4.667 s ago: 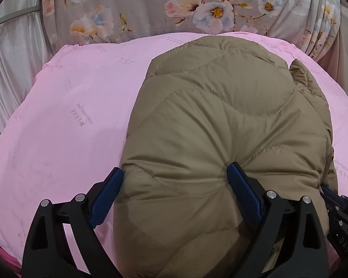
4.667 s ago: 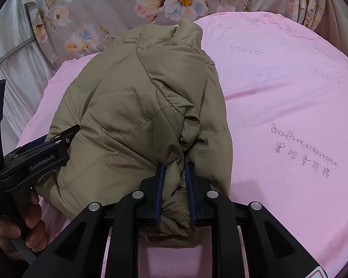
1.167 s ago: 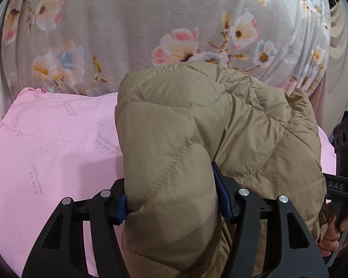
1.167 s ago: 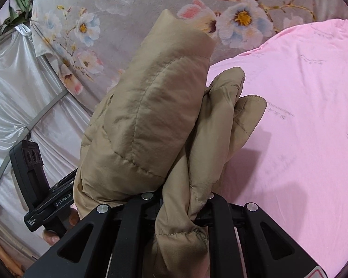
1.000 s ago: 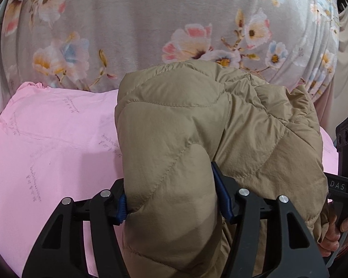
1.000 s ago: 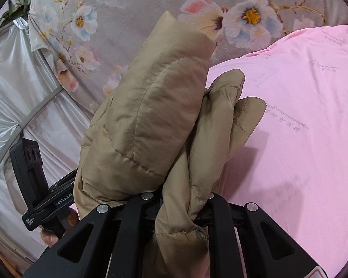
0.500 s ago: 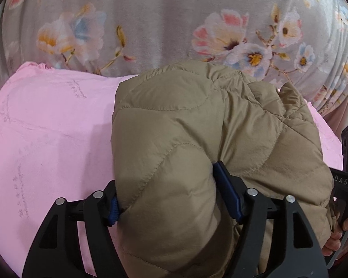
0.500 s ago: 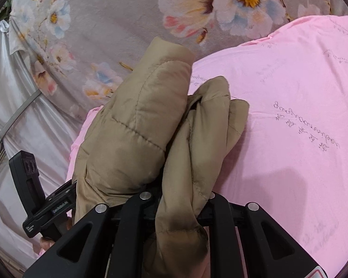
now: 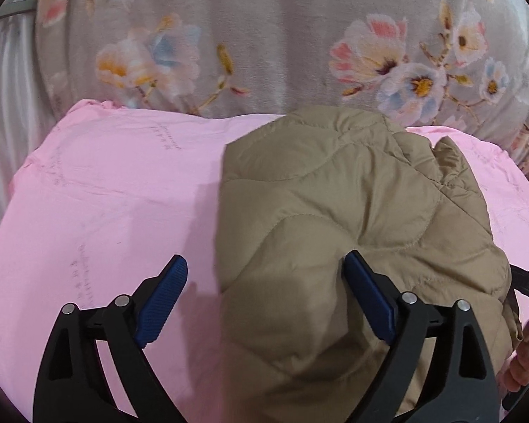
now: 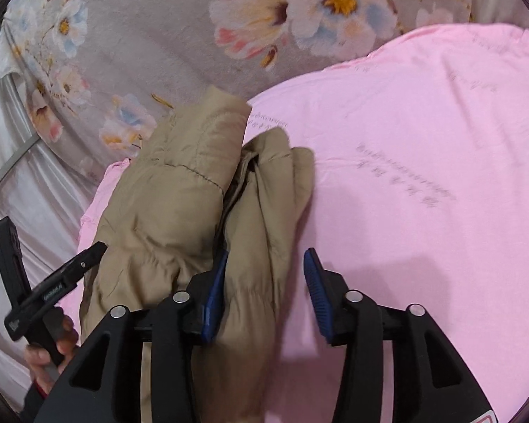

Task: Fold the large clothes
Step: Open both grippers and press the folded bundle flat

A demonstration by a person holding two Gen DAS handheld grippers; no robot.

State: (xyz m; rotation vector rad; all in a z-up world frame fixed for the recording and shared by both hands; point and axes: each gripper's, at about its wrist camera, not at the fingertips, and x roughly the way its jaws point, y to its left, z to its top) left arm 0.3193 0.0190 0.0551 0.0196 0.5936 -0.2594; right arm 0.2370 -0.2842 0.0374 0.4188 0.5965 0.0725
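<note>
We have the tan quilted jacket (image 9: 352, 232) bundled on the pink sheet (image 9: 98, 211), just in front of the floral blanket (image 9: 264, 35). Both grippers are letting go. Left gripper (image 9: 264, 296): jaws opening, 1 pad clear of the cloth, the other against it. Right gripper (image 10: 264, 296): jaws opening around a loose fold, no squeeze. We judge the jacket light, puffy, soft and springy, with a slick shell; better grips look like seams, collar or hem.
</note>
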